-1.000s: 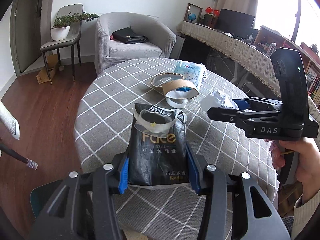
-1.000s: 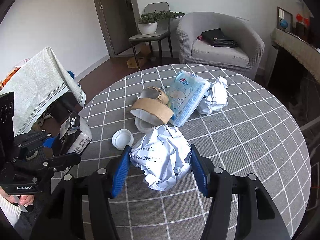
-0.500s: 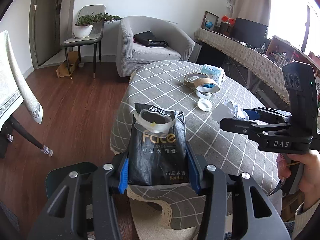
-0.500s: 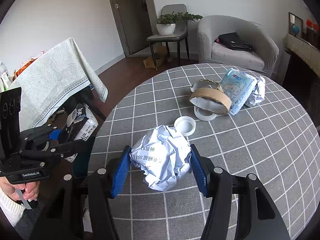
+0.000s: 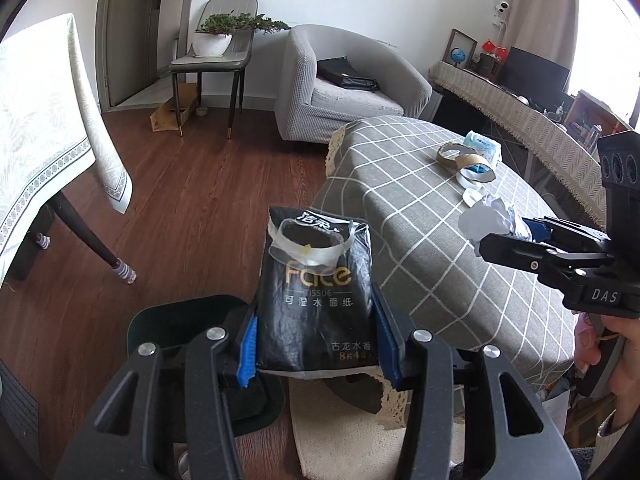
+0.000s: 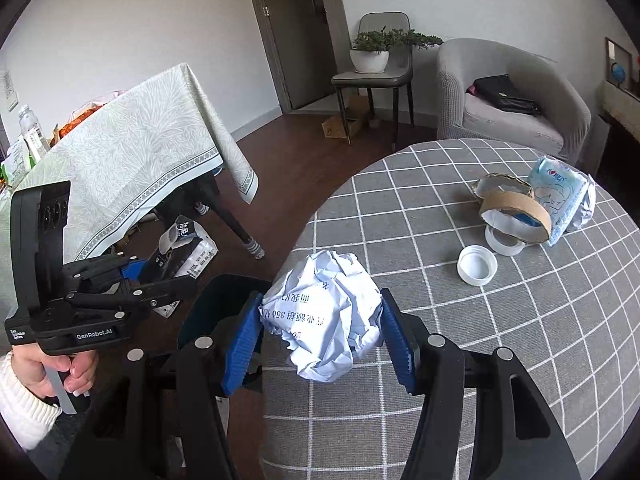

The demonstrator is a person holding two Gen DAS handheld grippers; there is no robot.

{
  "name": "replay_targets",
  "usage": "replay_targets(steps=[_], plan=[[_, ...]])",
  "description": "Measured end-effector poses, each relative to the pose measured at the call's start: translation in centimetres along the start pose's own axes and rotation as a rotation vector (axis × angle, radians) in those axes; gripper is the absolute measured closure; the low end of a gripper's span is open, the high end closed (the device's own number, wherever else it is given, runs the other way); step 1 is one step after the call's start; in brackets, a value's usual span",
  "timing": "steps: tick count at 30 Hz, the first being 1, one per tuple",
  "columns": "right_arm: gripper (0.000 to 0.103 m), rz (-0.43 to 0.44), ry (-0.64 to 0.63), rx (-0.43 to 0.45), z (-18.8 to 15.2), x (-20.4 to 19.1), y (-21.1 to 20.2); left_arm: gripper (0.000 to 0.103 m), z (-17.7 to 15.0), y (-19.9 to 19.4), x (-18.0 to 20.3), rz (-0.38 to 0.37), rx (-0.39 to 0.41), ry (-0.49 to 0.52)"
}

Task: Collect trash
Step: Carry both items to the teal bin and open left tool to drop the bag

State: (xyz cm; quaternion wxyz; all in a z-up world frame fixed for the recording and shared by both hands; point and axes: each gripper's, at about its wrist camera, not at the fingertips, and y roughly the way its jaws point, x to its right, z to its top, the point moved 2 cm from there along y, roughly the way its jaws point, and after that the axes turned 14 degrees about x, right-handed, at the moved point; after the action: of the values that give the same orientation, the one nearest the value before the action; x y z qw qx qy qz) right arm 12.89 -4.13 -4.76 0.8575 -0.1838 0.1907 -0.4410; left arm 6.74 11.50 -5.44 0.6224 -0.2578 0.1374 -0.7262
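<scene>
Black-plastic tissue pack [image 5: 316,292], standing upright in the left gripper [image 5: 316,350], is hanging nearer the dark bin [image 5: 180,320] than the crumpled white paper ball [image 6: 322,316] the right gripper [image 6: 320,334] is clamping at the table edge.

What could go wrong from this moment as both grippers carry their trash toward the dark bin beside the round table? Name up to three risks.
1. The crumpled paper ball in the right gripper hangs over the table edge, not the dark bin; released here, it may miss.
2. The black tissue pack in the left gripper is soft and could slip.
3. The grippers work close together and might collide above the narrow bin.
</scene>
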Motion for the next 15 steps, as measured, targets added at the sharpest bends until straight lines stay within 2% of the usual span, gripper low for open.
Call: replay_targets(steps=[15], plan=[[0.044,0.123,-0.048,-0.030,1.1,-6.9,5.2,0.052,-3.2,0.6,-7.8,0.117,-0.123,-0.032]])
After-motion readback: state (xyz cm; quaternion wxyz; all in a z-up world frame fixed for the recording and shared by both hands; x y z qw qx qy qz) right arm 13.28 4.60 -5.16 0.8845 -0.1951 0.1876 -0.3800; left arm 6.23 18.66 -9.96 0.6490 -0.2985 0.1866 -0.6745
